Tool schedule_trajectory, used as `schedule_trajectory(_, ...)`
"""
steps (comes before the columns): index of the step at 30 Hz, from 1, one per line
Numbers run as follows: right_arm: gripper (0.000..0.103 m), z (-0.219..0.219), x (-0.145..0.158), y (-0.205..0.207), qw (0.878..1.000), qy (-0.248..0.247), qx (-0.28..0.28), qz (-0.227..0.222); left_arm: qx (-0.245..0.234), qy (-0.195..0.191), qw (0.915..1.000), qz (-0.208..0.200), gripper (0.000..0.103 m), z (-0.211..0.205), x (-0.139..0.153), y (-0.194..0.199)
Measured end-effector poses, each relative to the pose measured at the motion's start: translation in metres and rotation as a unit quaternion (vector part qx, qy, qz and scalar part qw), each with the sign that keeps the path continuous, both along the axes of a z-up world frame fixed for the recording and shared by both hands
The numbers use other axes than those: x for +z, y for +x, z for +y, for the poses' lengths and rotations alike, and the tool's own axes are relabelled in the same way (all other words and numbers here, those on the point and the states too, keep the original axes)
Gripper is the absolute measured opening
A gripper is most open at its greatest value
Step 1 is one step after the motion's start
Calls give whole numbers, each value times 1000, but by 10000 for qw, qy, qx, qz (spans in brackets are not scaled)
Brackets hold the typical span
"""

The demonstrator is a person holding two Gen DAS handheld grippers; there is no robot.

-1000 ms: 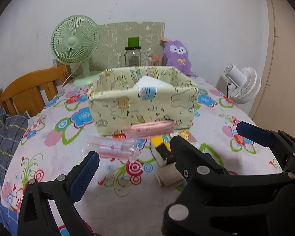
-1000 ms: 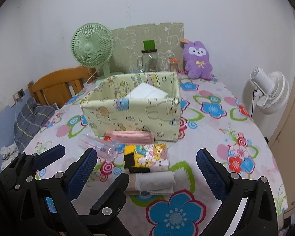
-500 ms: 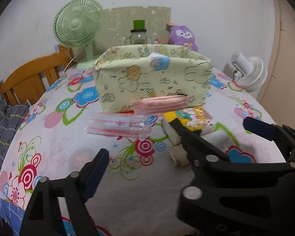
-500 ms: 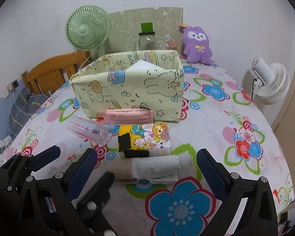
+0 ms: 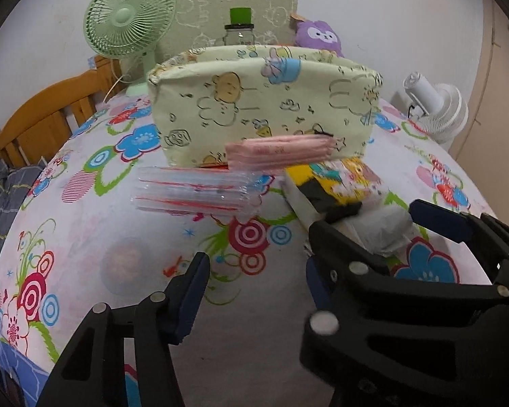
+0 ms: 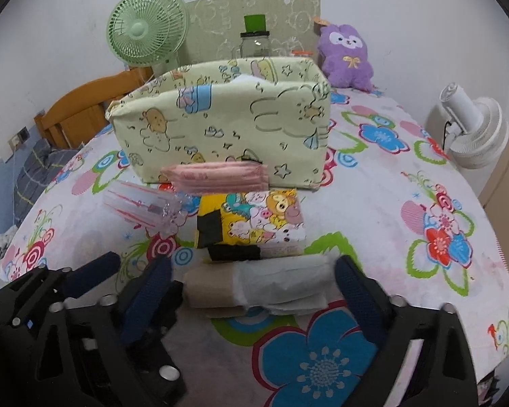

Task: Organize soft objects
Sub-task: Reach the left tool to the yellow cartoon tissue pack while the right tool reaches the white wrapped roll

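- The right gripper [image 6: 254, 278] sits low over the table with its jaws closing around the roll [image 6: 258, 286]; the blue pads flank the roll's two ends, and contact cannot be told.
- The left gripper [image 5: 254, 271] is beside it on the left, jaws closing over bare tablecloth [image 5: 118, 271] with nothing between them.
- The roll, beige at one end and wrapped in white at the other, lies crosswise on a blue flower print at the near edge of the table.
- Just behind it, touching or nearly so, lies a yellow cartoon pack [image 6: 254, 220] with a black band.
- Left of the pack is a clear packet [image 6: 142, 205] with red stripes, flat on the cloth.
- A pink packet [image 6: 217, 174] leans against the front wall of the fabric bin [image 6: 227, 125], behind the yellow pack.
- The bin, pale green with cartoon prints, stands mid-table; something white shows inside it.
- Behind the bin: a green fan [image 6: 146, 30], a jar [image 6: 254, 42] with a green lid, and a purple plush [image 6: 346, 56] by the wall.
- A white fan [image 6: 471, 129] stands off the table's right side, and a wooden chair [image 6: 81, 112] on the left.
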State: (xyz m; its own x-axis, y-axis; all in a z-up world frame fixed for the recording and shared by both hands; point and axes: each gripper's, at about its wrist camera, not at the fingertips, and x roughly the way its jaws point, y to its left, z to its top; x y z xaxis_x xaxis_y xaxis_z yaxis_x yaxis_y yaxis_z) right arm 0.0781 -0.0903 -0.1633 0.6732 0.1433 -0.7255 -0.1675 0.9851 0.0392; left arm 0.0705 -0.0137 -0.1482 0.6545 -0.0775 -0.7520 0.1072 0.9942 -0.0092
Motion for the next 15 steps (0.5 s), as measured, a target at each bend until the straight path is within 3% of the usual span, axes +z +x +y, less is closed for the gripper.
schedule_trajectory(4,70,-6,-5,4,9998,-88,-143,123,-2,-14,10000,21,59,-1,-1,1)
schedule_trajectory(10,55,-10,-5,4,9997,-114,-169,111,-39,60,10000,-4,59,-7,0,1)
schedule_trajectory(15,49,-15,-3,2,9994,-93,-302,129,-70,47,10000,-12,59,-13,2,1)
